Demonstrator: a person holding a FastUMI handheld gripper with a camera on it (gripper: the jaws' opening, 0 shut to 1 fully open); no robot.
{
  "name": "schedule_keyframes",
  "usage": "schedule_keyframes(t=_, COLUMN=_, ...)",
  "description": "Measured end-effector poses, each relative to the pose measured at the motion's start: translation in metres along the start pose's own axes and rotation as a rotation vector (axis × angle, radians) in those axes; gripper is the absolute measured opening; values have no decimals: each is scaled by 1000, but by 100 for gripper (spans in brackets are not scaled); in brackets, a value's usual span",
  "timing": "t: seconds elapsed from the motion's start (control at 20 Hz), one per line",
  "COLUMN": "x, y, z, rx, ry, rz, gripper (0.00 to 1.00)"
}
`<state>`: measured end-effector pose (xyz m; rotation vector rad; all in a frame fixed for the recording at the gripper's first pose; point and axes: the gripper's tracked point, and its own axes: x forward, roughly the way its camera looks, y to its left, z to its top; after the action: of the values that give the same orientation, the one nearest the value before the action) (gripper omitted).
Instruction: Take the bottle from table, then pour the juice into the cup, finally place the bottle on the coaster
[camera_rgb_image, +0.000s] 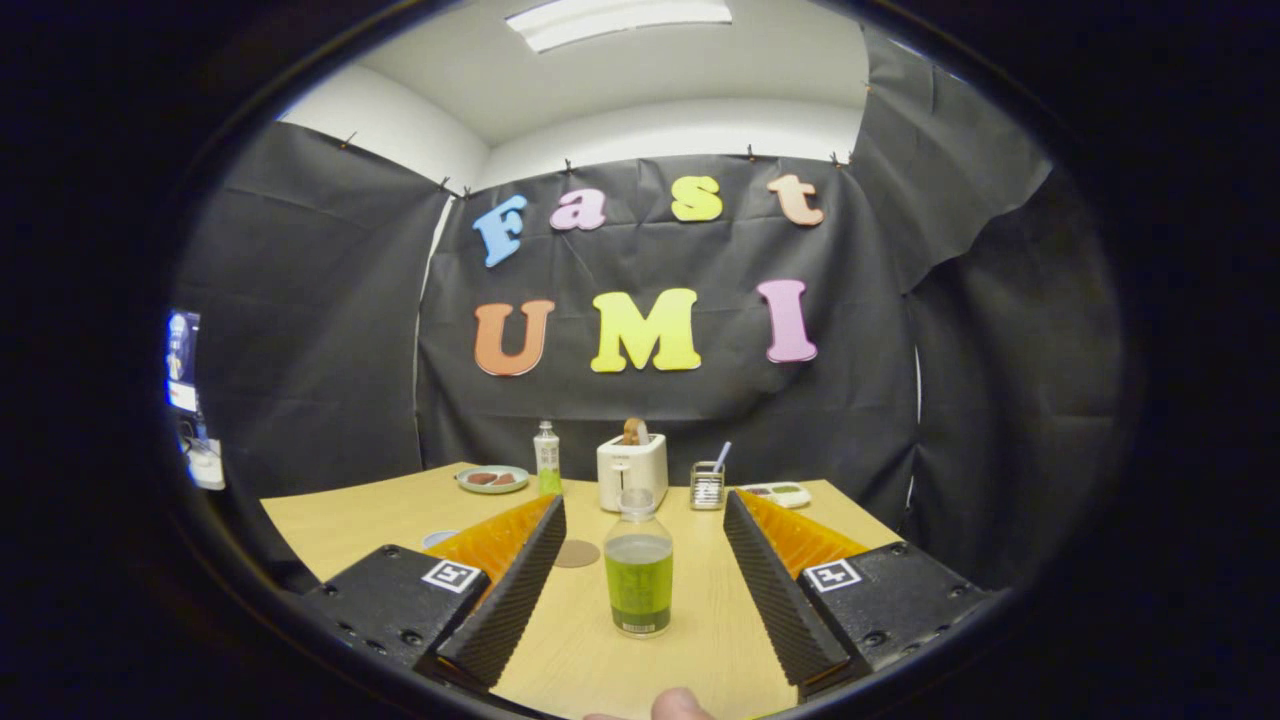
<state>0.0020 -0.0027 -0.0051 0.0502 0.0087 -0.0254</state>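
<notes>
A small clear bottle (639, 580) half full of green juice stands upright on the wooden table (380, 520), with no cap that I can make out. It sits between the two fingers of my gripper (643, 502), which is open wide with a gap on each side of the bottle. A round brown coaster (577, 553) lies flat just inside the left finger, a little beyond the bottle. A pale rim, perhaps the cup (438, 538), peeks out behind the left finger; most of it is hidden.
Along the table's far edge stand a plate with food (492, 479), a second bottle with green liquid (547, 458), a white toaster (632, 470), a small glass holder with a straw (707, 485) and a flat tray (775, 493). A person's fingertip (680, 706) shows below the fingers.
</notes>
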Motion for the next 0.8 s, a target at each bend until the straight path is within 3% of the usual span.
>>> schedule_keyframes(t=0.8, x=3, y=3, z=-3, rx=7, ry=-5, rz=0, gripper=100)
